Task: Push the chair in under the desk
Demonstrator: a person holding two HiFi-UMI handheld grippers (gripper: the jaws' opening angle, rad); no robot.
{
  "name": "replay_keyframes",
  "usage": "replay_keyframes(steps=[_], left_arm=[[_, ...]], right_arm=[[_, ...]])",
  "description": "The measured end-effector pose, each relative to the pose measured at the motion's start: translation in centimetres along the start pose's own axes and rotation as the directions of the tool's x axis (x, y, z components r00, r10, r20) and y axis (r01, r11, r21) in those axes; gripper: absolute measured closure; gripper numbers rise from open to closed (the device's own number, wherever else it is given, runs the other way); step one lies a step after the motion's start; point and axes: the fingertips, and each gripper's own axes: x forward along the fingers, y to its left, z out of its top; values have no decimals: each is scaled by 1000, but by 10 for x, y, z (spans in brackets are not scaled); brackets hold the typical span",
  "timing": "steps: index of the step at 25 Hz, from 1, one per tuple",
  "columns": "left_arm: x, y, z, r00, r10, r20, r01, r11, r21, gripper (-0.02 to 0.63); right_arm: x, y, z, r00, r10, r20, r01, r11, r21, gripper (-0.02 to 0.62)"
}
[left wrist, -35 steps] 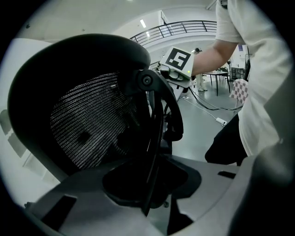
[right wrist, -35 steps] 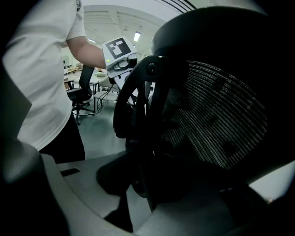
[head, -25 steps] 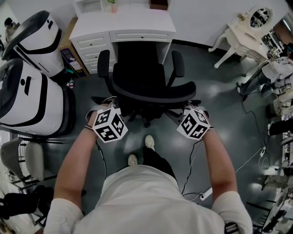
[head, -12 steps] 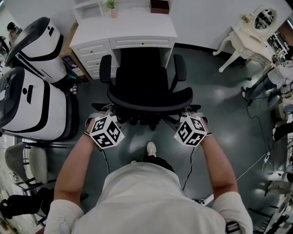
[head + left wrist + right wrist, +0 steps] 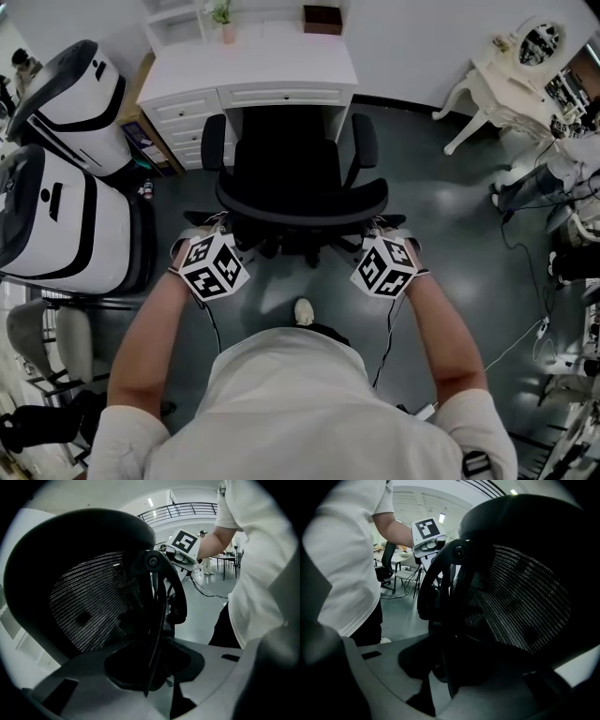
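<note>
Taking 12 o'clock in the head view as straight ahead of the person, the black mesh-backed chair [image 5: 300,159] sits dead centre. Its seat front reaches into the kneehole of the white desk [image 5: 253,66] at 12 o'clock, and its backrest is nearest the person.

The left gripper [image 5: 223,231] meets the backrest at the chair's 7 o'clock and the right gripper [image 5: 375,231] at its 5 o'clock. In the left gripper view the backrest's thin dark rim runs down into the left gripper [image 5: 150,667], whose jaws stand narrow and clamped on that rim, with the mesh of the chair [image 5: 93,602] towards 9 o'clock. The right gripper view mirrors this: the right gripper [image 5: 445,667] is closed on the opposite rim, with the mesh of the chair [image 5: 520,602] towards 3 o'clock.

The 2 armrests [image 5: 214,141] stand just short of the desk front. The left one lines up with the drawer bank [image 5: 187,108] and the right one with the desk's side panel, so these flank the opening closely.

On the desk top stand a small plant [image 5: 223,13] and a brown box [image 5: 322,17]. At 9 o'clock, 2 large white-and-black machines [image 5: 56,216] crowd near the chair's left side. A white dressing table [image 5: 502,70] with a round mirror stands well apart at 2 o'clock. 1 shoe [image 5: 303,311] shows at 6 o'clock, behind the chair base.
</note>
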Motion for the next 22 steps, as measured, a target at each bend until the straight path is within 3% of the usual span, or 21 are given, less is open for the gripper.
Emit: replay_keyframes(steps=[22], left_arm=[[29,47,13,1000,3,-10,-4,1000,-28,497]], right_arm=[[11,-55,-19,1000,28,5,-28,1000,-14,491]])
